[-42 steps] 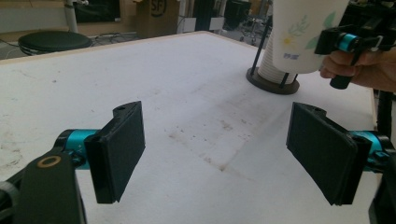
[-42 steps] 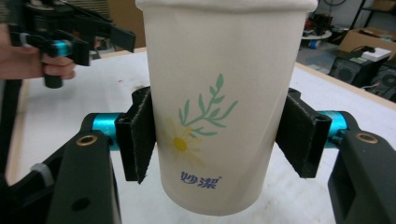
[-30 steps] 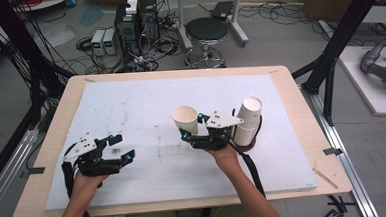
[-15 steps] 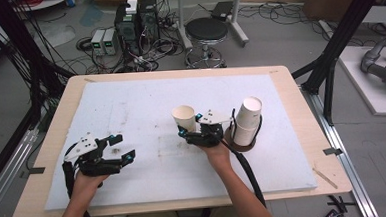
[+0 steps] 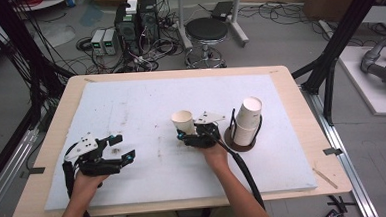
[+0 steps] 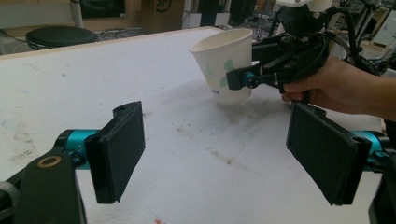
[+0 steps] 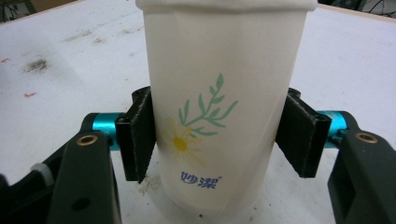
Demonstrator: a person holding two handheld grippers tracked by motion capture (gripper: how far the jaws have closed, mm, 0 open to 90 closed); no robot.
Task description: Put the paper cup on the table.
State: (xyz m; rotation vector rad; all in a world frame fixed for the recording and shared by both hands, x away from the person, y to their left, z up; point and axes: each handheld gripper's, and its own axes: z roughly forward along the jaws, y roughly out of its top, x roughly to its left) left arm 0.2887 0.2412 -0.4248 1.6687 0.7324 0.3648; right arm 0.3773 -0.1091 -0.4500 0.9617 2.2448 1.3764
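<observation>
Right gripper (image 5: 183, 135) clenched on tilted paper cup (image 5: 183, 122), base near white mat (image 5: 131, 106); left gripper (image 5: 125, 148) released, empty.

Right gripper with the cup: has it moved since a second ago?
Yes. The right gripper and its paper cup have sunk slightly and edged away from the cup stack.

A white paper cup (image 7: 224, 107) printed with a green sprig and a yellow daisy stands upright between the right gripper (image 7: 222, 133)'s two black pads (image 7: 139, 135), both pressing its sides, above the stained white table cover (image 7: 70, 60).
</observation>
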